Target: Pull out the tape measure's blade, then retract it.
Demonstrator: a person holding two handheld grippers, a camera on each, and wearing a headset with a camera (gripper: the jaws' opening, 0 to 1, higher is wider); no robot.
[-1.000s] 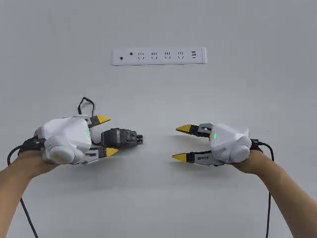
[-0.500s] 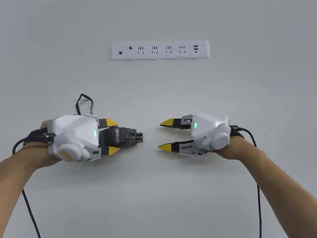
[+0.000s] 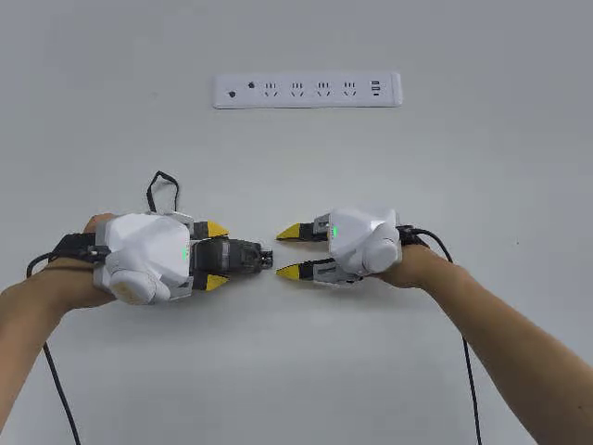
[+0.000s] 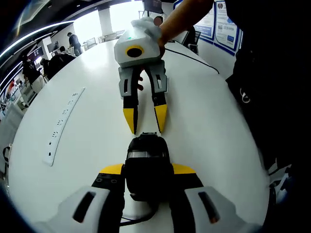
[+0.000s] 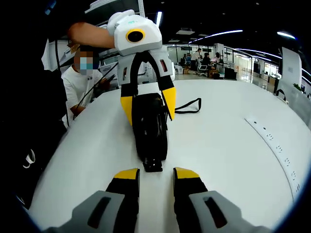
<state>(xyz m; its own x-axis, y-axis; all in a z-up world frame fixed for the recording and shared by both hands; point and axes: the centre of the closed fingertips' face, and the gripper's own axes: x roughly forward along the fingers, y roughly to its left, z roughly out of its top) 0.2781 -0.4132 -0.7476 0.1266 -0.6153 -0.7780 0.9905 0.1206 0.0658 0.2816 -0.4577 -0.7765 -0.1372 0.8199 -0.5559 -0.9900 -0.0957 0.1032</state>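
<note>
1. We have brought the right claw (image 3: 288,252) in toward the tape measure (image 3: 236,257) over the last second. It was well apart before and now sits just beside the blade end. Its jaws are open, one on each side of the black blade tip (image 5: 153,166), and we cannot tell whether they touch it.
2. The left claw (image 3: 217,255) has stayed where it was, closed on the tape measure's dark case and pinning it to the white counter (image 3: 417,167).
3. We judge the blade not yet drawn. The approach looks done, and the next step would be to close on the tip and pull away from the case.
4. Beyond the tape measure's blade end the counter lies bare, which gives open room for a long straight pull.
5. The power strip (image 3: 308,91) lies well beyond the tape measure, out of the pulling line. A black strap loop (image 3: 162,185) sits behind the case near the left hand. The counter's edges are far from the tape measure on every side.
</note>
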